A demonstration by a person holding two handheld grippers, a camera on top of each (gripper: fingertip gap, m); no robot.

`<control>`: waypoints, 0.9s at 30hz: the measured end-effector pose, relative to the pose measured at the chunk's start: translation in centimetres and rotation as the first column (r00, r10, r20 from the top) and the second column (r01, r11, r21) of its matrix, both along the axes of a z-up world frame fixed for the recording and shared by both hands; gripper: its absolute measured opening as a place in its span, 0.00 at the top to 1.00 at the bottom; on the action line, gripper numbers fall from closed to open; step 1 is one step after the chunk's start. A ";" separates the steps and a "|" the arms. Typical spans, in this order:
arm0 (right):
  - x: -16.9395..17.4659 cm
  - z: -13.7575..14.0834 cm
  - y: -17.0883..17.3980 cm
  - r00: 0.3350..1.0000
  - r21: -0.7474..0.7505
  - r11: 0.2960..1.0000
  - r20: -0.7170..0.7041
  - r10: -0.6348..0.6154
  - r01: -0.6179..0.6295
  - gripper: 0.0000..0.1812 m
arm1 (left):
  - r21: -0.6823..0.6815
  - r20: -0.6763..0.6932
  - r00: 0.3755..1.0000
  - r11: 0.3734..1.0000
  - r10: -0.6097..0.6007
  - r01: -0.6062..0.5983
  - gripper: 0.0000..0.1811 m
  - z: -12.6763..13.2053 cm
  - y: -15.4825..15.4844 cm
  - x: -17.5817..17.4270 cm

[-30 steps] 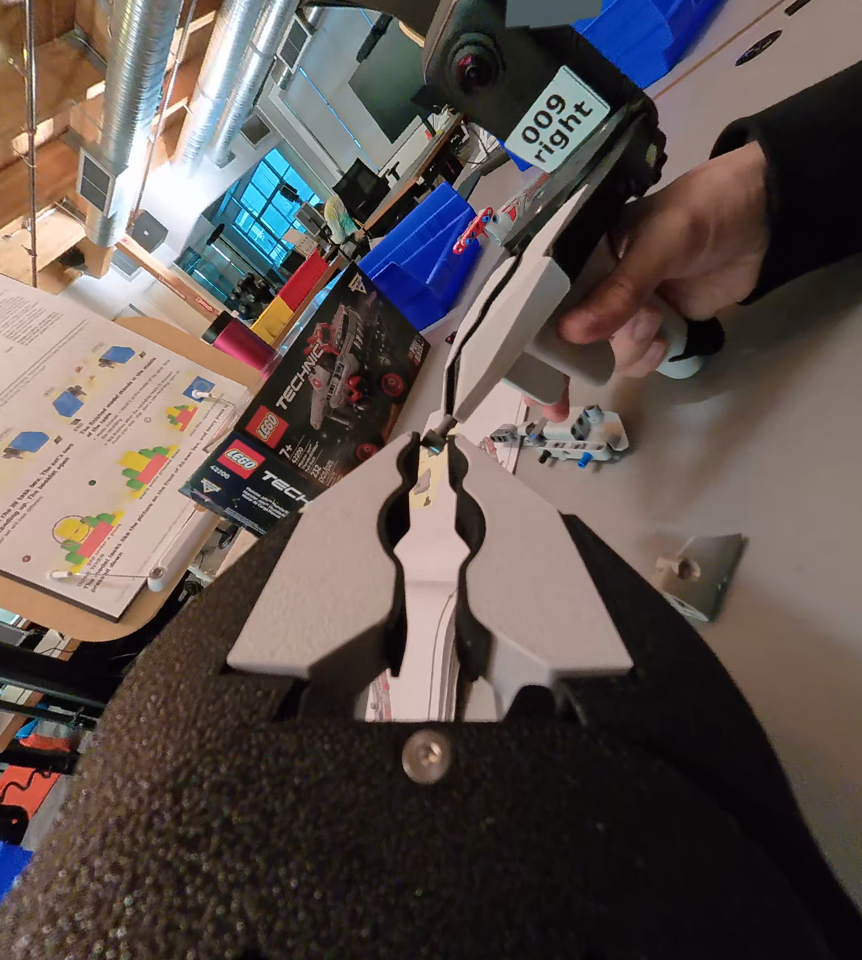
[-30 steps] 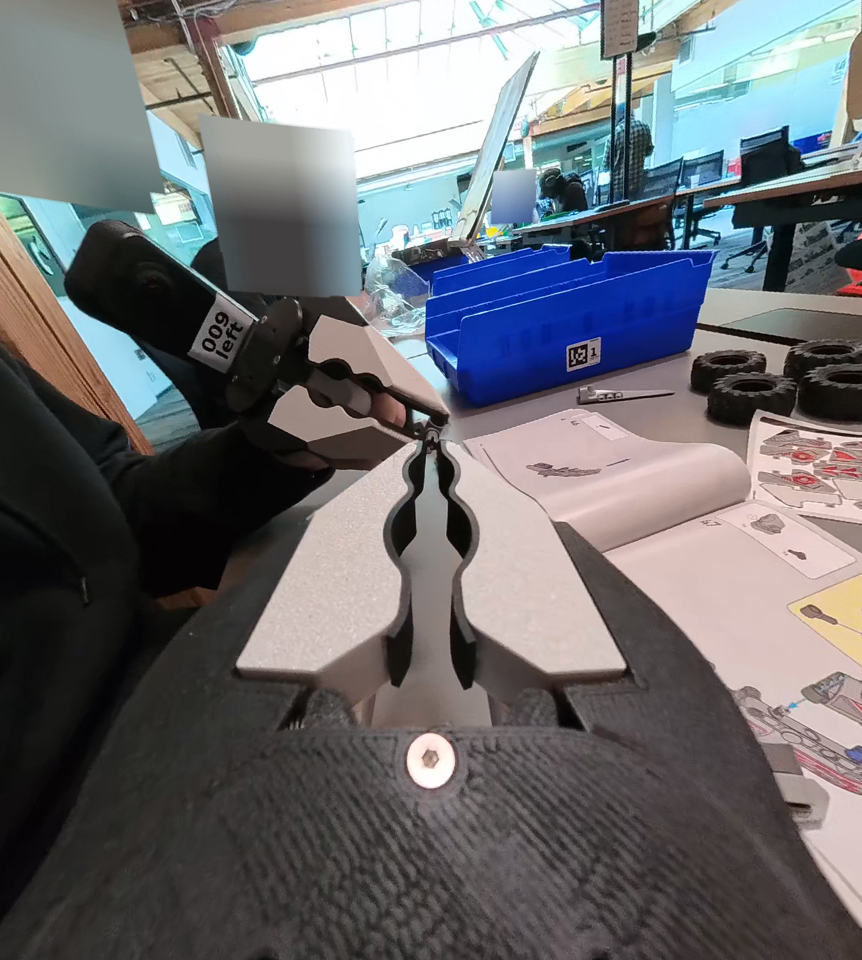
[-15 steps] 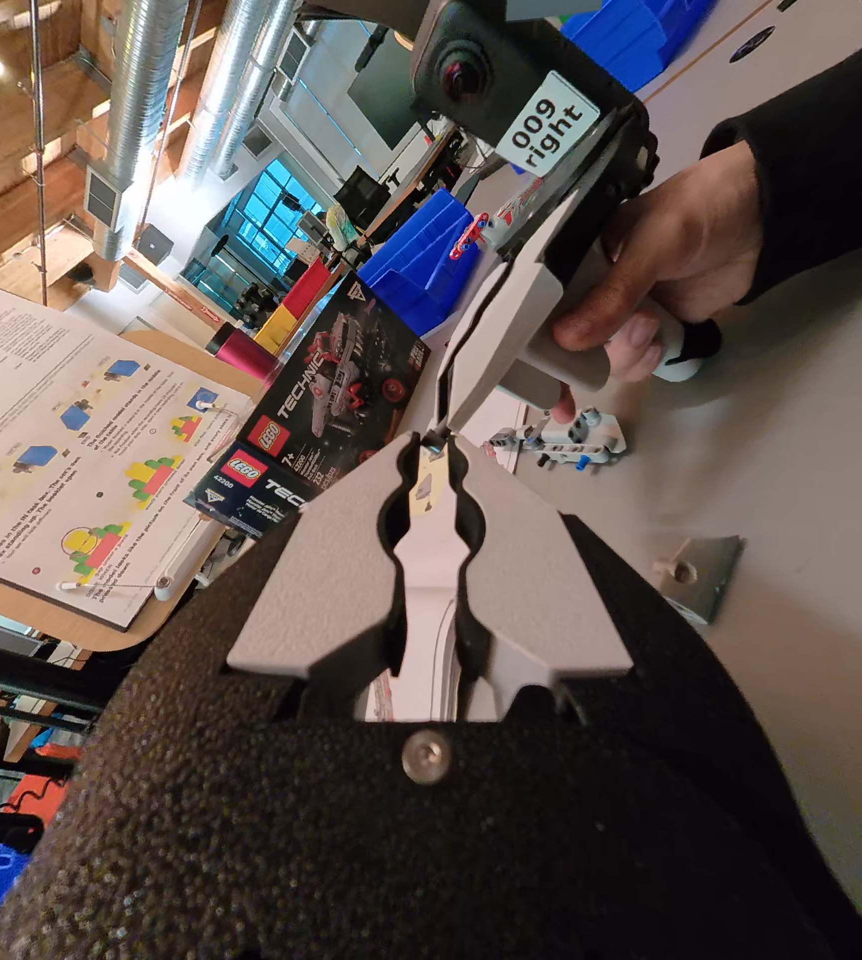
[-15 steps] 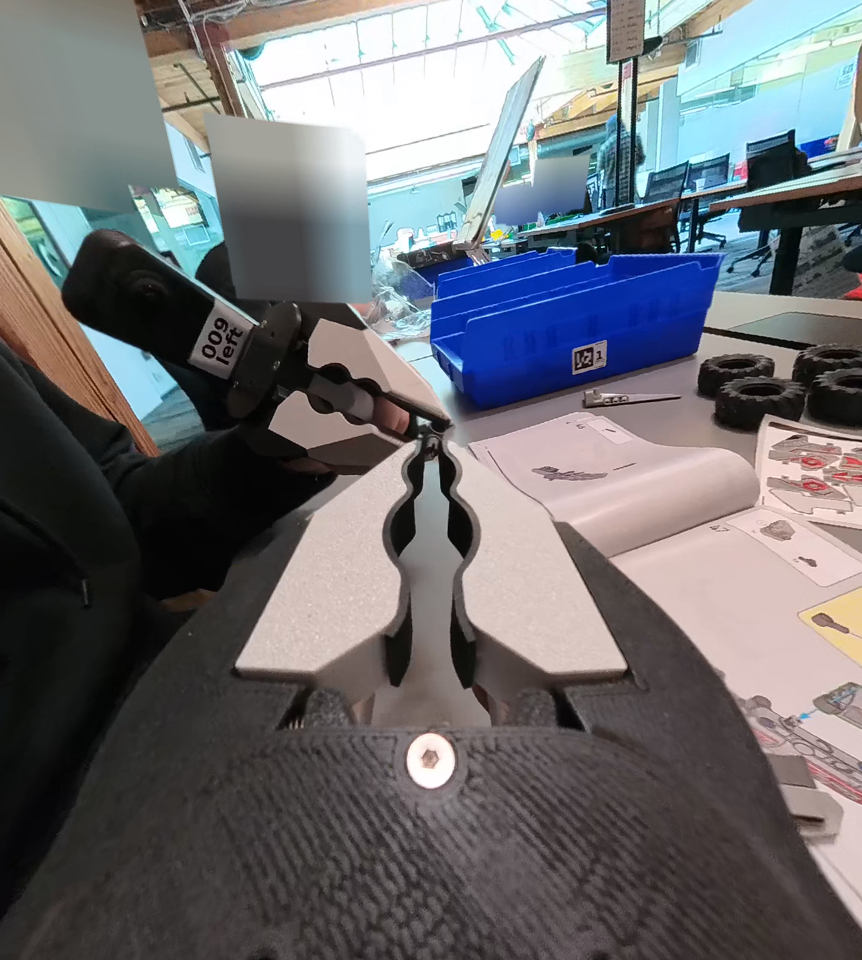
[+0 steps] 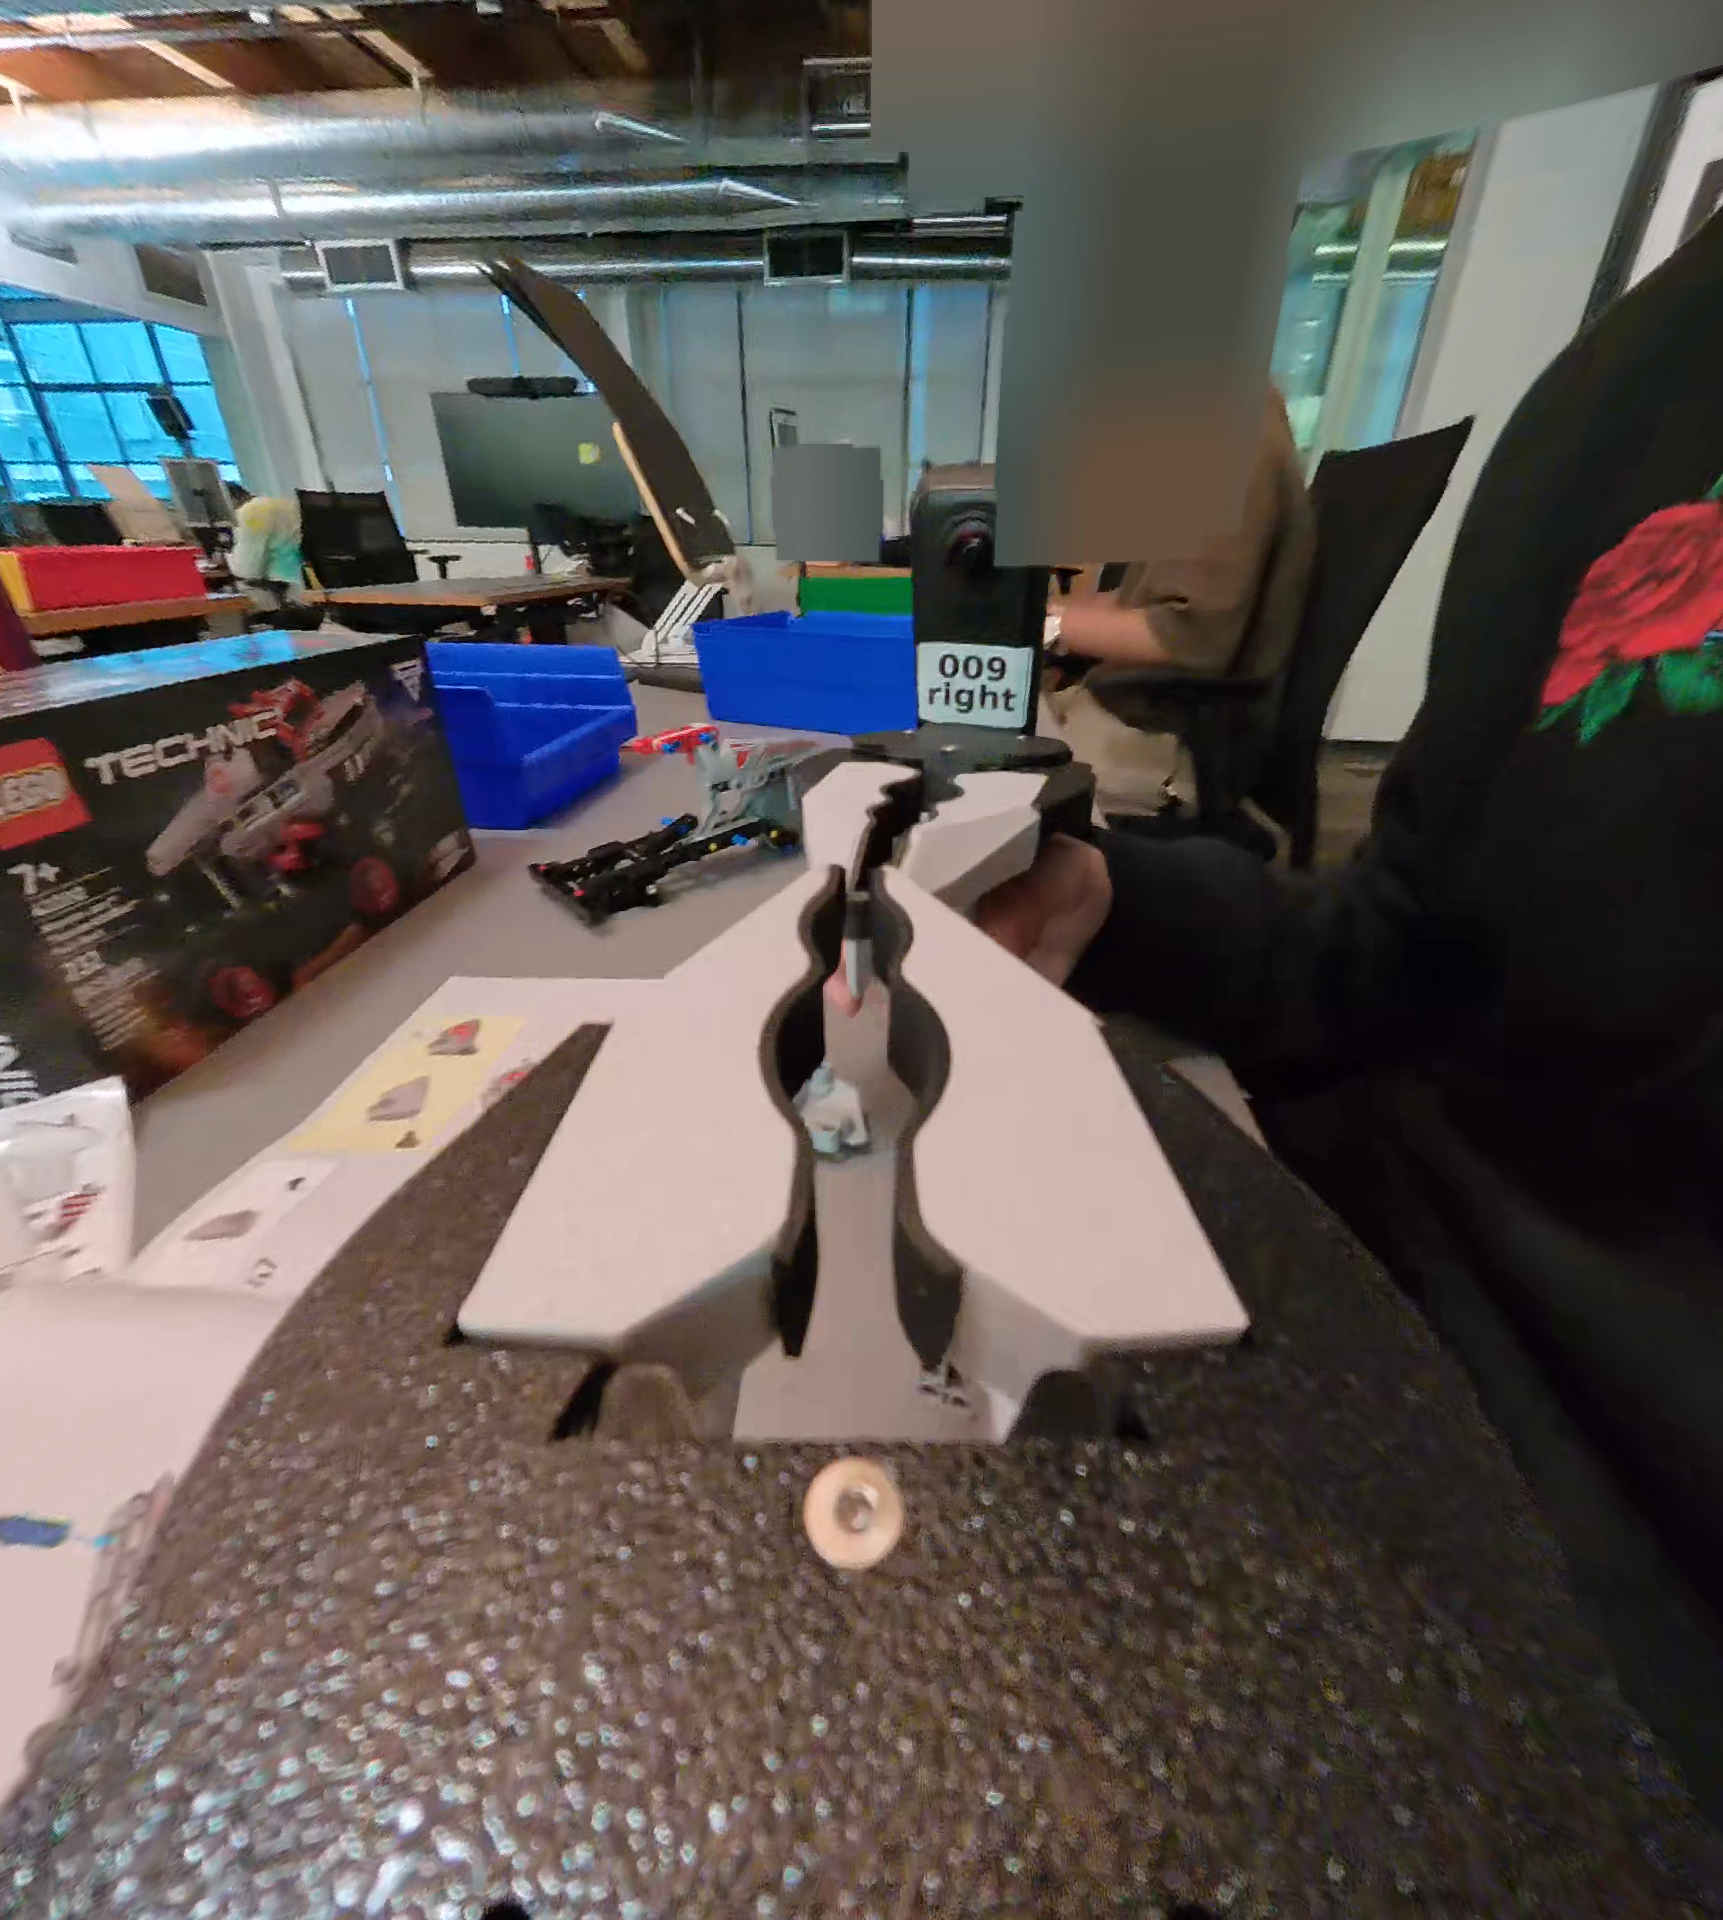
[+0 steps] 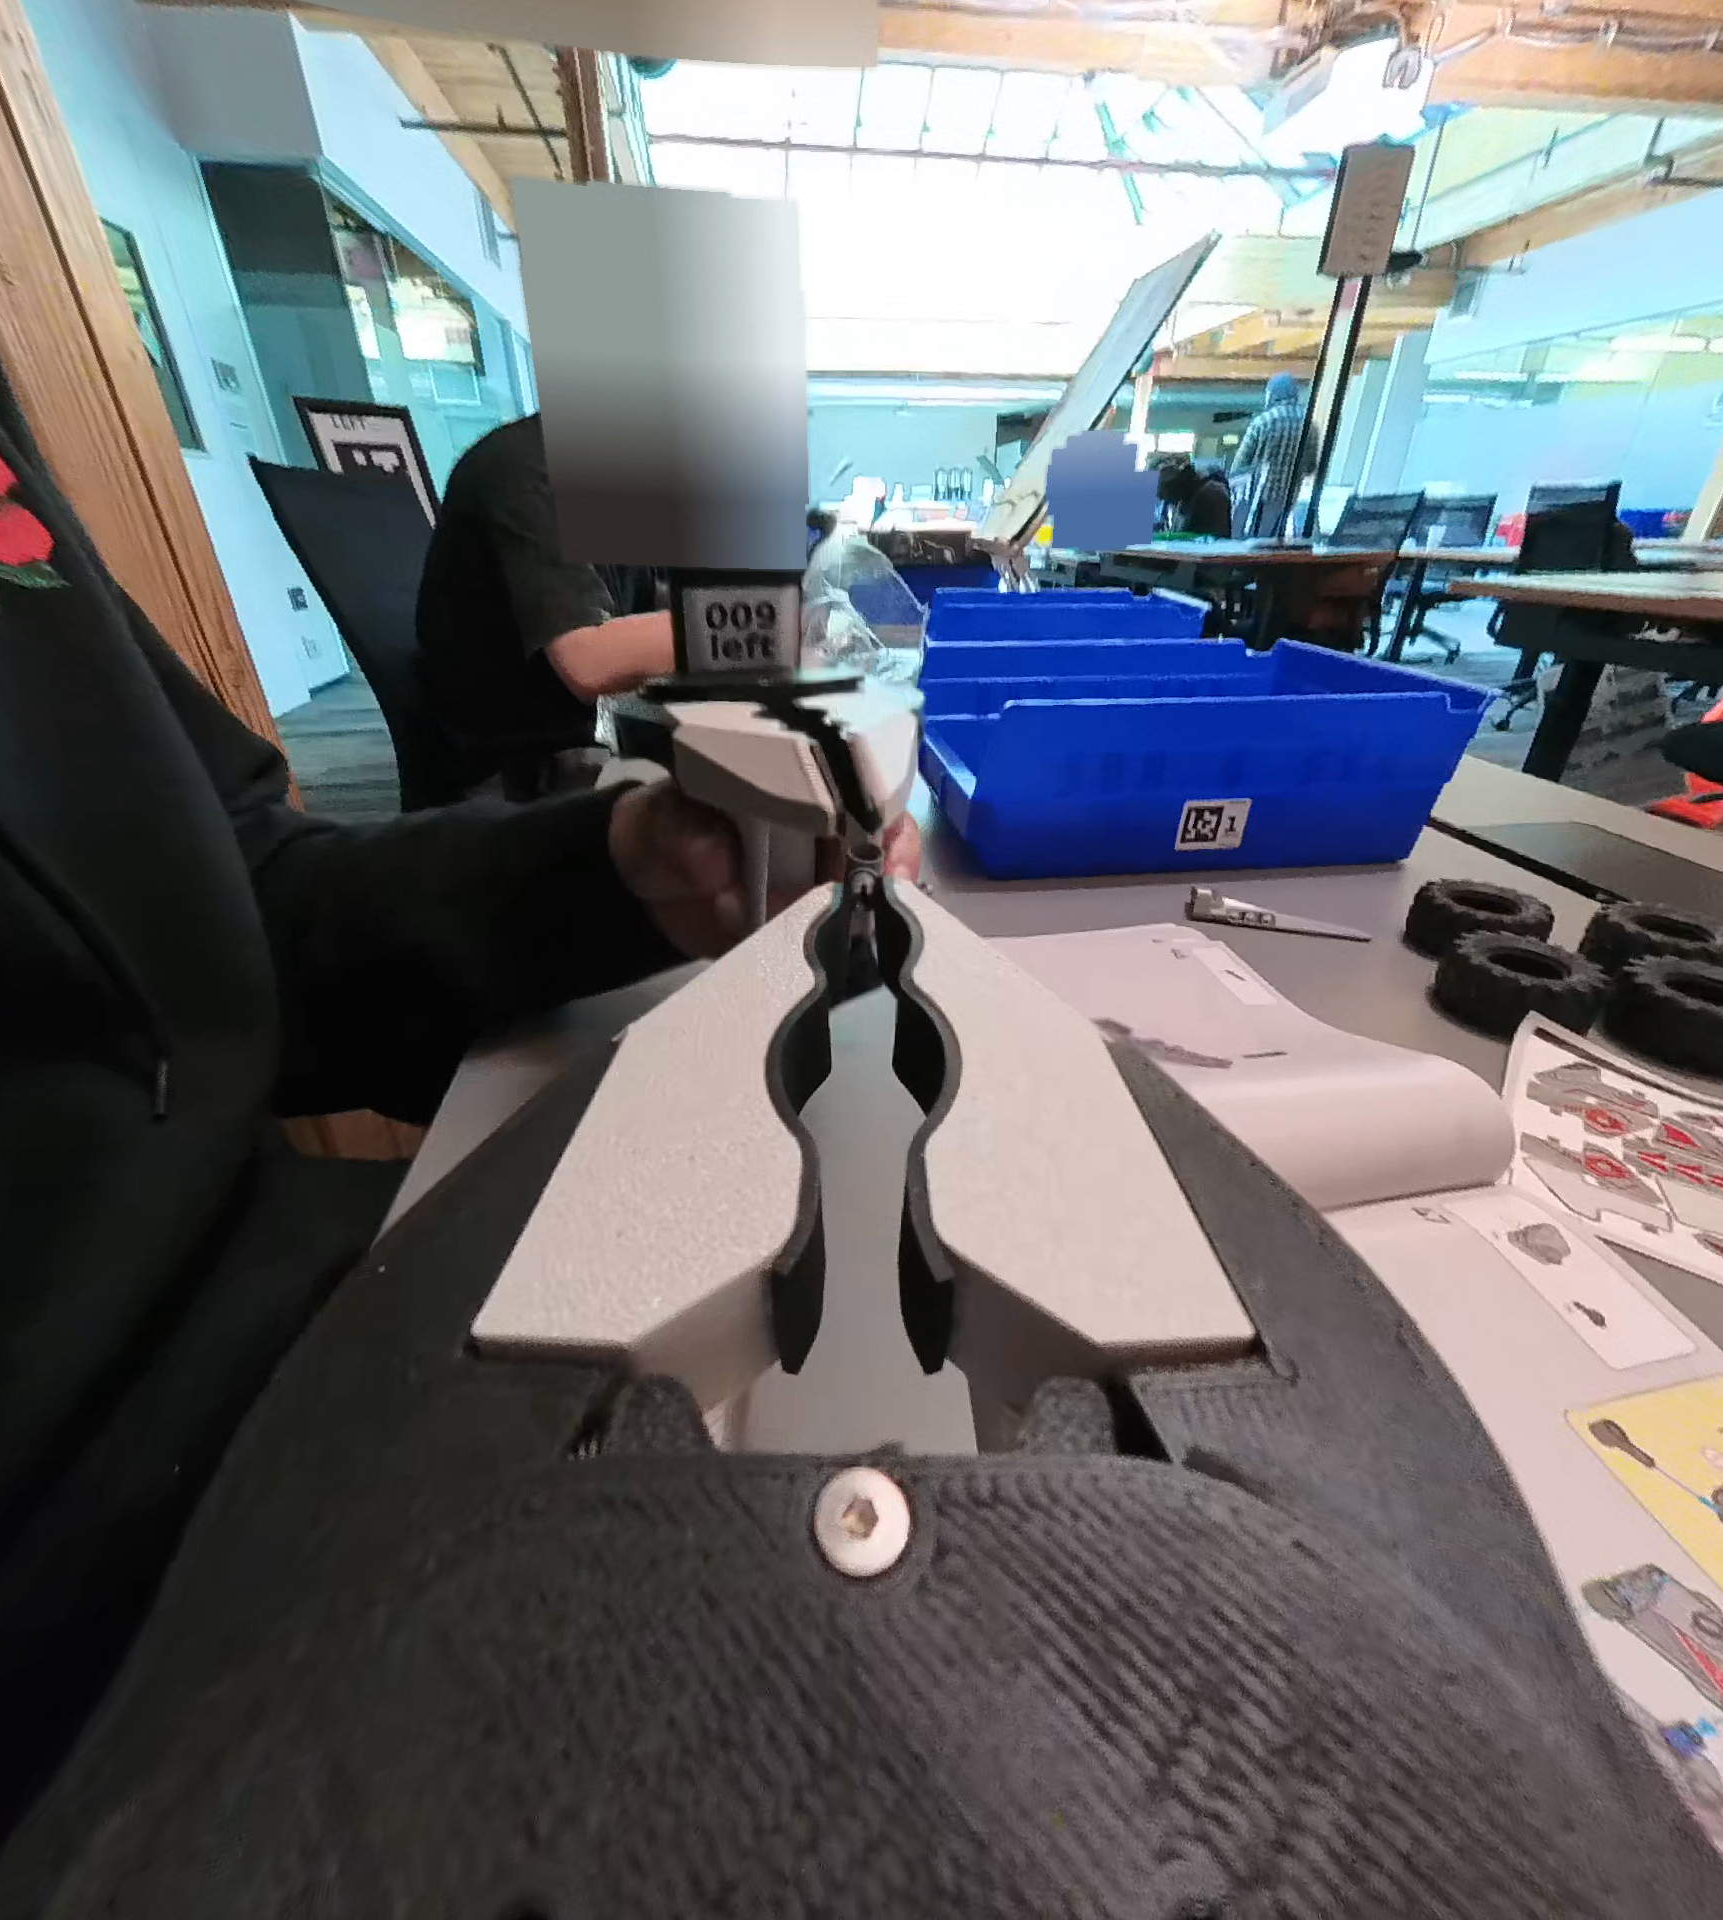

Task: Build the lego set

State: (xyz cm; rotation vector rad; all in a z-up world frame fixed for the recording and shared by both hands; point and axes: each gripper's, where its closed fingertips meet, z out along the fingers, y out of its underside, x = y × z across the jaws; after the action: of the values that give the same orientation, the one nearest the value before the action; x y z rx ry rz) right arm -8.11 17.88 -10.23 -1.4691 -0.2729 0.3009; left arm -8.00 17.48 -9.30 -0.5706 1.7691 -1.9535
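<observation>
My left gripper (image 5: 858, 896) and my right gripper (image 6: 863, 896) meet tip to tip above the table's near edge. Both are shut on a small grey lego piece (image 5: 857, 935) held between them; in the right wrist view it (image 6: 862, 858) shows as a dark pin with a grey round end. The right gripper (image 5: 893, 821) faces me in the left wrist view, and the left gripper (image 6: 831, 748) faces me in the right wrist view. A small grey lego sub-assembly (image 5: 833, 1117) lies on the table below the left fingers. A black and grey lego chassis (image 5: 654, 852) lies farther back.
The lego box (image 5: 182, 831) stands at left, with blue bins (image 5: 535, 727) behind it. The open instruction booklet (image 6: 1293, 1049), a sticker sheet (image 6: 1667, 1153), several black tyres (image 6: 1615, 966), a grey lego beam (image 6: 1262, 914) and a blue bin (image 6: 1200, 748) lie to the right. A person in black sits close by. Less than 4 cm separates the two grippers' tips.
Both grippers have turned from a tilted pose to upright and level, still tip to tip. The left wrist view swung from the ceiling and poster toward the table and the person.
</observation>
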 end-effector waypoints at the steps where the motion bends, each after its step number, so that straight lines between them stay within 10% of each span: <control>1: -0.2 0.3 -0.1 1.000 0.020 1.000 -0.005 0.011 -0.011 0.98 | -0.017 0.002 1.000 1.000 -0.017 0.017 0.99 0.1 -0.1 -0.2; 27: -1.4 2.9 -0.9 0.999 0.199 0.979 0.001 0.040 -0.039 0.98 | -0.105 0.062 0.996 0.992 -0.066 0.073 0.97 2.2 -1.3 -0.9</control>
State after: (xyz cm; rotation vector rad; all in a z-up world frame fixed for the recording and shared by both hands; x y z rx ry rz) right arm -9.55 16.98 -7.36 -1.2669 -0.3207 0.2992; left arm -8.87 16.22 -7.12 -0.4879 1.6778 -2.1009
